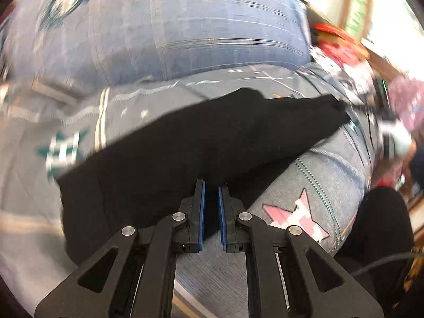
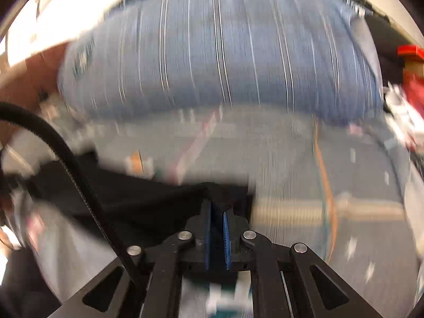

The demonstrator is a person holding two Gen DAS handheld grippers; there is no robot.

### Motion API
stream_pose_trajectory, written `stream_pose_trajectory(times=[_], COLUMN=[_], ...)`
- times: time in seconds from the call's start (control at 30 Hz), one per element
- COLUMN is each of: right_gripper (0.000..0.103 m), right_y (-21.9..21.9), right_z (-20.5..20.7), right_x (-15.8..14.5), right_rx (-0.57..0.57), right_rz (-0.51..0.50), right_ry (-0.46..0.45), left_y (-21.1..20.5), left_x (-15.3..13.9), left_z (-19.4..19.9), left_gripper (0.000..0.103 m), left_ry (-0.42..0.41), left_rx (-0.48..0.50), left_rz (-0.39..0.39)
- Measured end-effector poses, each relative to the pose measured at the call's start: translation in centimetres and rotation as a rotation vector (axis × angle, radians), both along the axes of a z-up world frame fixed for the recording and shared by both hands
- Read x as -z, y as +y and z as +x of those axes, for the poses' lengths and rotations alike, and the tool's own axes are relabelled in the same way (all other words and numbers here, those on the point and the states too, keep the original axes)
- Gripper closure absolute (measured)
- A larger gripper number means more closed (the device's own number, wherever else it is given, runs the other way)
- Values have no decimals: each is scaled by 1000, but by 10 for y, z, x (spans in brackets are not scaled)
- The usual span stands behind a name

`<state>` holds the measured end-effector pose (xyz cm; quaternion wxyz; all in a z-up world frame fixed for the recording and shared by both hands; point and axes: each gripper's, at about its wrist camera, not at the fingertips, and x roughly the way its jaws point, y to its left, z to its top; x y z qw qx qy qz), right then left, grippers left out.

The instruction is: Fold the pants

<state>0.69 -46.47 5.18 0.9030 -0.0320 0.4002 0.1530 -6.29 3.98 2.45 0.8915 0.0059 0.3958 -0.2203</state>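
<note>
Black linkage arms fill the bottom of each wrist view, ending in blue-padded tongs. In the left view the left tongs [image 1: 211, 185] are clamped on black fabric pants [image 1: 185, 145]: dark cloth sits pinched between the two blue pads, and the pads stand close together with only that cloth between them. From the grip the pants spread out toward ten o'clock and two o'clock, forming a broad dark band that crosses the middle of the view and tapers to a point far out at two o'clock.

Under the pants lies a grey-blue patterned bedspread [image 1: 331, 164], with a pink and white motif at four o'clock of the left tongs and a teal and white motif at nine o'clock. A large blue striped pillow [image 1: 198, 26] rises beyond at twelve o'clock.

The right view is badly blurred. Its right tongs [image 2: 217, 206] are likewise closed on the pants [image 2: 148, 201], whose dark cloth bunches at the pad tips and trails off toward nine o'clock. A black ribbed cable [image 2: 79, 169] arcs across at ten o'clock. The bedspread [image 2: 291, 164] and the pillow [image 2: 225, 53] lie ahead.
</note>
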Motion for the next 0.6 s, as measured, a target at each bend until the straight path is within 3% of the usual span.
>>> stream_pose_trajectory(times=[0.07, 0.13, 0.2, 0.3, 0.5, 0.6], right_gripper=[92, 82, 57, 55, 55, 55], right_y=[-1, -13, -26, -38, -41, -37], right_z=[-19, -28, -34, -41, -53, -42], right_x=[12, 7, 2, -6, -20, -24], right_rx=[27, 79, 153, 194, 259, 257], right_rz=[0, 82, 162, 209, 300, 263], right_ry=[-13, -18, -12, -4, 2, 9], left_y=[6, 13, 15, 19, 29, 28], left_x=[2, -2, -13, -20, -29, -29], left_z=[-3, -8, -15, -25, -35, -35], left_gripper=[95, 95, 95, 94, 94, 94], left_ry=[32, 38, 12, 3, -11, -13], left_rx=[-55, -91, -113, -138, -172, -171], left_rz=[-72, -122, -117, -83, -102, -95])
